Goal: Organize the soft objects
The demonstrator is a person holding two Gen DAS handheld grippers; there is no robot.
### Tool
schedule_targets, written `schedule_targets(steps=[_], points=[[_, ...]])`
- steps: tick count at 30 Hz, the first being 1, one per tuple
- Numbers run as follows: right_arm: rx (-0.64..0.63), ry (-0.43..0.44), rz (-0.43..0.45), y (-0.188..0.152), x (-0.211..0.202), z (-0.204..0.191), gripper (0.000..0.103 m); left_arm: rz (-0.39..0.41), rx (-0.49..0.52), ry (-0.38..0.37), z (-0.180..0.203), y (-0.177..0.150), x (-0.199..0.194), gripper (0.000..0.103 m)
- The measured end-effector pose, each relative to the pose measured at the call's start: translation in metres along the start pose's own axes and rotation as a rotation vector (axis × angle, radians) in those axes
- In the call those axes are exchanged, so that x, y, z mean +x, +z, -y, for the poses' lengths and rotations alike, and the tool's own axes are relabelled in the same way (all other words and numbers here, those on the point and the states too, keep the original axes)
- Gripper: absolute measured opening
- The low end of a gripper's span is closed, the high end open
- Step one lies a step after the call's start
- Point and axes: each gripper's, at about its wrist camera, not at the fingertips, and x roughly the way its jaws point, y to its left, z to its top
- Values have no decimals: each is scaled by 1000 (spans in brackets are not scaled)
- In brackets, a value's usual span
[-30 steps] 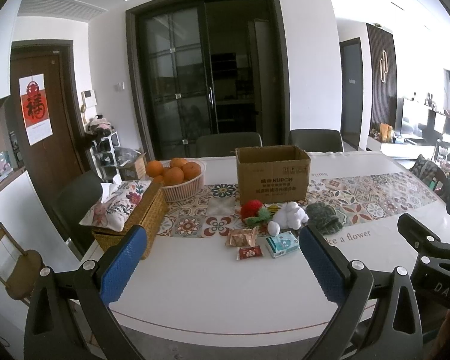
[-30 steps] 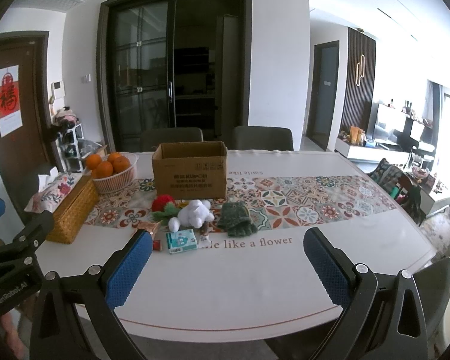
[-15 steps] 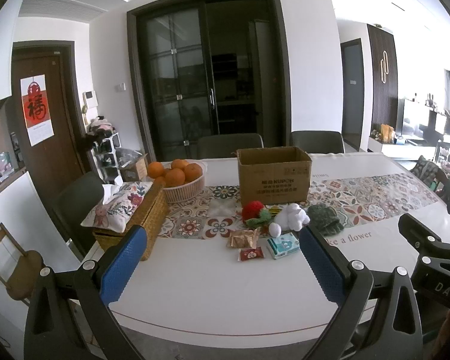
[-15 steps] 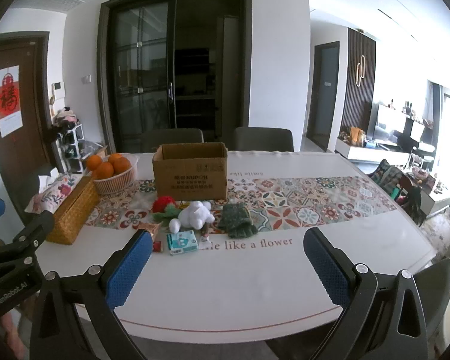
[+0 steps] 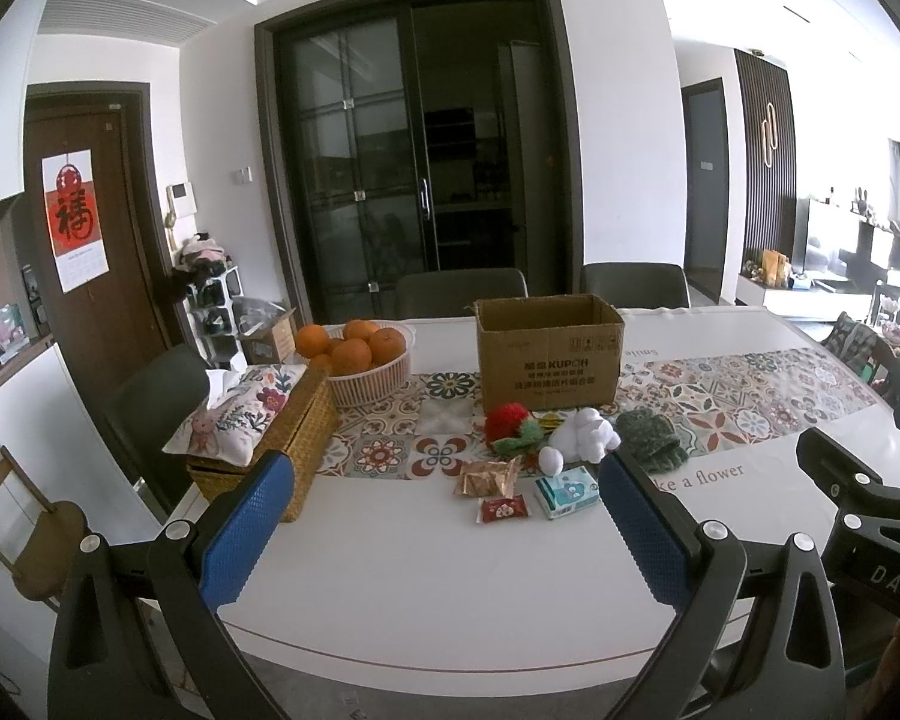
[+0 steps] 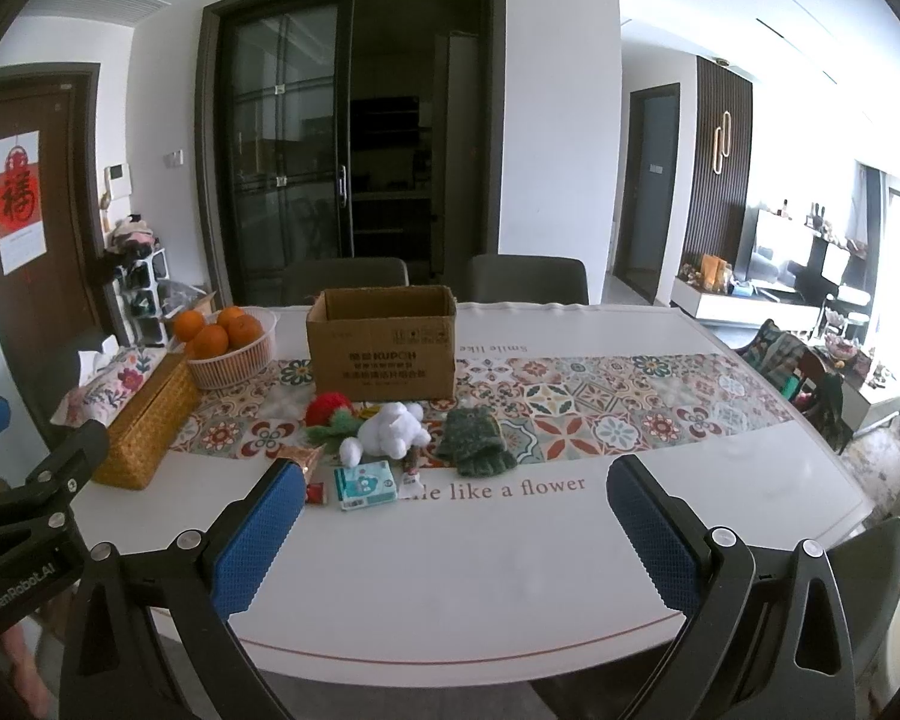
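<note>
An open cardboard box (image 5: 547,354) (image 6: 383,345) stands on the patterned runner. In front of it lie a red and green knitted strawberry (image 5: 509,427) (image 6: 329,411), a white plush toy (image 5: 582,437) (image 6: 389,431) and a dark green knitted piece (image 5: 648,439) (image 6: 473,441). Nearer lie a tissue pack (image 5: 565,491) (image 6: 365,483) and small snack packets (image 5: 489,479). My left gripper (image 5: 444,531) and my right gripper (image 6: 450,534) are both open and empty, held above the table's near edge, well short of the objects.
A wicker tissue box with a floral cover (image 5: 258,438) (image 6: 138,420) sits at the left. A white basket of oranges (image 5: 366,360) (image 6: 231,348) stands behind it. Chairs (image 5: 462,291) line the far side. The white table (image 5: 426,588) spreads in front.
Both views have shifted very slightly toward the table. Nothing on the table has moved and both grippers stay open.
</note>
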Motion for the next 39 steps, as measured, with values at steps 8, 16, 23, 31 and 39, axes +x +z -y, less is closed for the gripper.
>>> schedule_targets(steps=[8,16,23,31,39], points=[[0,0,0,0,0,0,102,0,0,0,0,0,0,103],[-1,0,0,0,0,1,102,1,0,1,0,0,0,103],[-1,-1,-2,-1,0,2,102,-1,0,0,0,0,0,103],[-5,25,-37,-7,12,-14,102,-29,17,7,-7,-10,9,103],[-3,83,-104,-19,49,-33,102,-114,18,-14,-20,-30,47,103]])
